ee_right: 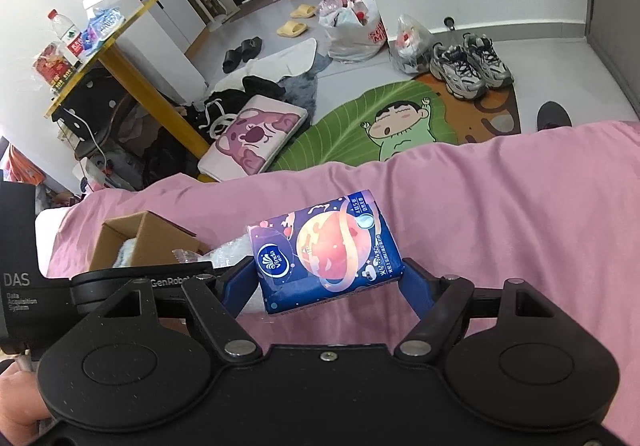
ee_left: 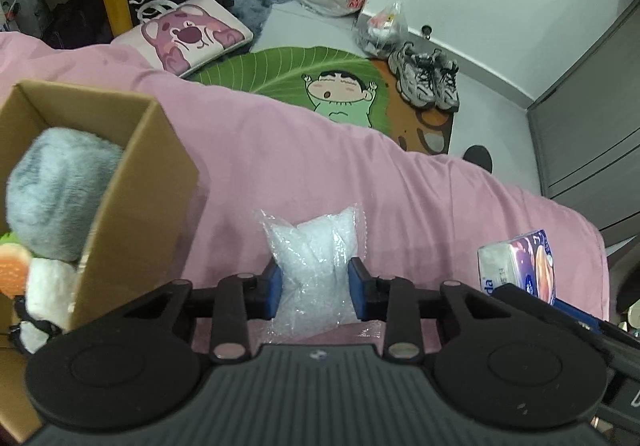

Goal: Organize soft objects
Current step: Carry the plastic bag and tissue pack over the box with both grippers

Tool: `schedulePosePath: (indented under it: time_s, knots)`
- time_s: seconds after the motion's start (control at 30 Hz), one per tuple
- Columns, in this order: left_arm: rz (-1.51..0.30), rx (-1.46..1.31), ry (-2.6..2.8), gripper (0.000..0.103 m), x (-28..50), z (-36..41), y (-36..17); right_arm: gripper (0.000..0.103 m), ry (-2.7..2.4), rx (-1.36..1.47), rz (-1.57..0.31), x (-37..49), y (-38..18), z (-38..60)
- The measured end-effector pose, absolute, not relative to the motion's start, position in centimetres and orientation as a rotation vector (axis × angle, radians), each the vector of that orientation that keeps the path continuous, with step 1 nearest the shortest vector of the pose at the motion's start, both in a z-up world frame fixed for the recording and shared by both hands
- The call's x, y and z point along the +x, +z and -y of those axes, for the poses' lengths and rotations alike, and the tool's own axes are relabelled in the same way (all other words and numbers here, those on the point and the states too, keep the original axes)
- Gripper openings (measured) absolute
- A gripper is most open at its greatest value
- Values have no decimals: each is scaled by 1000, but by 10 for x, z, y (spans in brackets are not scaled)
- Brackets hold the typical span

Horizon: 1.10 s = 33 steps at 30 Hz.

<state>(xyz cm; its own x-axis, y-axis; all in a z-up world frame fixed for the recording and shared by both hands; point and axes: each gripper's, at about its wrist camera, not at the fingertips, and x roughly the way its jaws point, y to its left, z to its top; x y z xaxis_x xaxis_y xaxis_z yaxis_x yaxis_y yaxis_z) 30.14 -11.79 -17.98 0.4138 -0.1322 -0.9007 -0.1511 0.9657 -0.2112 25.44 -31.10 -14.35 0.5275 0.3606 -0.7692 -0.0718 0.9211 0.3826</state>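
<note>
Left gripper [ee_left: 316, 288]: closed on a clear bubble-wrap packet [ee_left: 314, 258]. Both blue pads [ee_left: 272, 288] are pressed into the packet's sides and the plastic is pinched in at the waist. The packet's lower end is seen against the pink bedspread [ee_left: 320, 154]; whether it touches the cloth cannot be told.

Right gripper [ee_right: 326, 278]: clamped on a tissue pack [ee_right: 326, 246] printed with a planet design, dark blue and purple. The pack is held tilted, with its left end lower, between the blue fingers [ee_right: 240, 282]. In the left wrist view the same pack [ee_left: 520, 266] is seen near the right edge of the bed, well to the right of the bubble-wrap packet.

An open cardboard box [ee_left: 120, 182] is stood on the bedspread to the left of the packet, close beside the left gripper. A grey plush toy [ee_left: 60, 190] and a white plush item [ee_left: 50, 282] are noted inside it. In the right wrist view the box [ee_right: 148, 242] is seen at the left, partly hidden behind the other gripper's body.

Beyond the far edge of the bed, a green leaf-shaped rug [ee_right: 360, 118] with a cartoon figure is laid on the floor.
</note>
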Motion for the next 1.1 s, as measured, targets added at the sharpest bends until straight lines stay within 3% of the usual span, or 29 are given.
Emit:
schedulePosePath:
  time_s: [1.1]
  knots:
    - [-975,-342,32,33,219,44,-106,74,302,238,-846,207,-85,244]
